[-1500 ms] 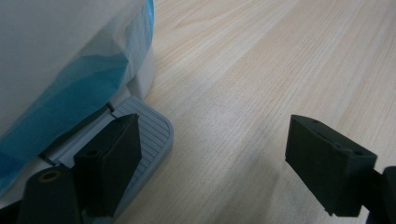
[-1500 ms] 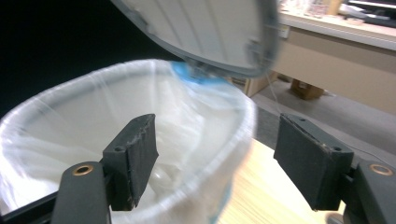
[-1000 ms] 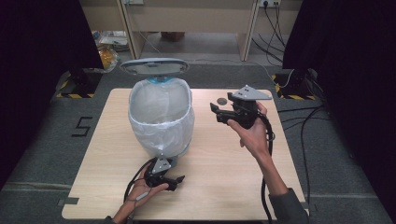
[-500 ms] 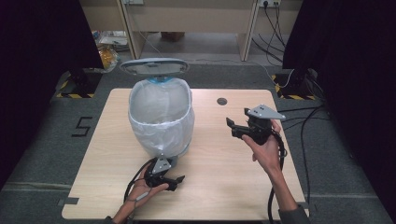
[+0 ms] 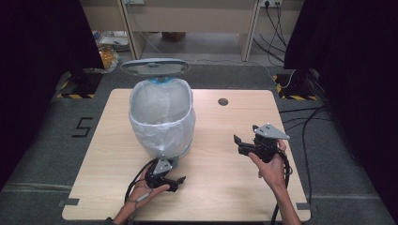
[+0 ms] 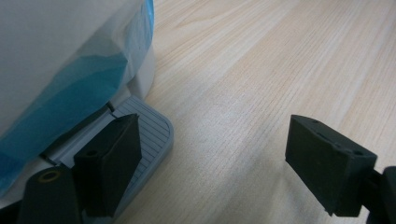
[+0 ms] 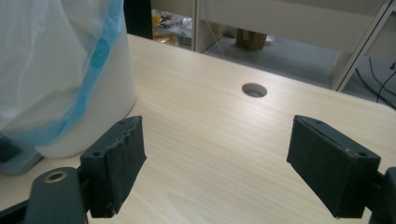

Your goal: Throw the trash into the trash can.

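Facing me on the surface (image 5: 234, 187) is the bin (image 5: 162, 119), lid (image 5: 155, 68) raised, toward the far left. Its thin liner (image 5: 159, 129) looks soft and tearable; I'd grip it at the rim. My left gripper (image 5: 165, 177), fingers spread empty, sits by the pedal (image 6: 140, 135). My right gripper (image 5: 248, 145), also spread empty, has open room.

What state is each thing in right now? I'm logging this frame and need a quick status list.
Pedal bin: upright on the table, lined with a white bag.
Bin lid: raised open.
Foot pedal: under one jaw of the left gripper.
Left gripper: open, low at the bin's base.
Right gripper: open, empty, held off to the bin's right.
Table: bare wood with a round cable hole.
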`<state>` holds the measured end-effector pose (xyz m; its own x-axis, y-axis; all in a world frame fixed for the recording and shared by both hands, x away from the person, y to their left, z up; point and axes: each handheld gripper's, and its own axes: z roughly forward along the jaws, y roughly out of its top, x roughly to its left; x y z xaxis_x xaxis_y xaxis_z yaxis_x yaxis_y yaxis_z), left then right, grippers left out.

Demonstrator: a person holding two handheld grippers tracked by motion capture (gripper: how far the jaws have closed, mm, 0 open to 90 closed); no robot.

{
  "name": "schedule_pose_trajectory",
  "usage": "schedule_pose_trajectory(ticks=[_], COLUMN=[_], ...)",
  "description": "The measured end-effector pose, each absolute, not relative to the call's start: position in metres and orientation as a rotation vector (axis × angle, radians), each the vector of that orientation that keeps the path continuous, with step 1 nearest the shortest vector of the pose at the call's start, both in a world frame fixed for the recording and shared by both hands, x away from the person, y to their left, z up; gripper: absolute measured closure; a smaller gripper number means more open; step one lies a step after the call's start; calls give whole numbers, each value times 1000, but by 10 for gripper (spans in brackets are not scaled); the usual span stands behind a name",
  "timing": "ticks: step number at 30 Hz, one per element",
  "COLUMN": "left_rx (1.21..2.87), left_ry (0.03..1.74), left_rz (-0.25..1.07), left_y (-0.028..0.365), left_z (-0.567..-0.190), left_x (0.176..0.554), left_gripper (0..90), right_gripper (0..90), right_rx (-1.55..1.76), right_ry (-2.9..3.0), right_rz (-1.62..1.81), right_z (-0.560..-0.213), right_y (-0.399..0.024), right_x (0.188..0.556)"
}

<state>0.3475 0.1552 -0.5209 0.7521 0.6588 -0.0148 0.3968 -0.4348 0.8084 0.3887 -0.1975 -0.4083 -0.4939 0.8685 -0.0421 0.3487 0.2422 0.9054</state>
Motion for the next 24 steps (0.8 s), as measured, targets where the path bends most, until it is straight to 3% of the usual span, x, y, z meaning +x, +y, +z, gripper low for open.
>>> schedule_pose_trajectory(ticks=[24], left_rx=[2087], left_ry=[785], left_rz=[376], left_y=[156], left_z=[-521], left_x=[347], left_gripper=[177], right_gripper=[165], right_rx=[1183], right_ry=[2038], right_rz=[1138], right_z=[-468], right_y=[-207], right_x=[372])
